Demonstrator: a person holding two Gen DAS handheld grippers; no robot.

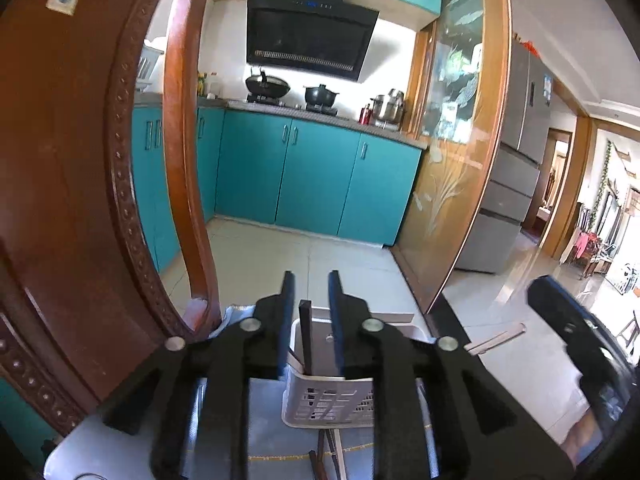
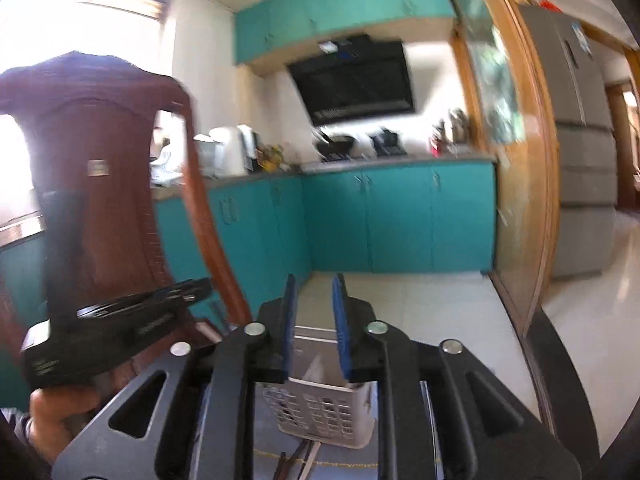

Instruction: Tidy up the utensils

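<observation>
A white slotted basket (image 1: 320, 404) holds one dark upright stick (image 1: 306, 336).

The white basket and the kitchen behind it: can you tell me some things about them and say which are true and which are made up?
1. The white basket has lots of little holes in its side. True.
2. A dark stick stands up inside the basket. True.
3. The kitchen cupboards are red. False: they are blue-green.
4. The left gripper is squeezing the dark stick. False: its fingers are open, with the stick standing between them, untouched.
5. Black pots sit on the stove. True.
6. The right gripper is carrying a spoon. False: it is open and holds nothing.
</observation>
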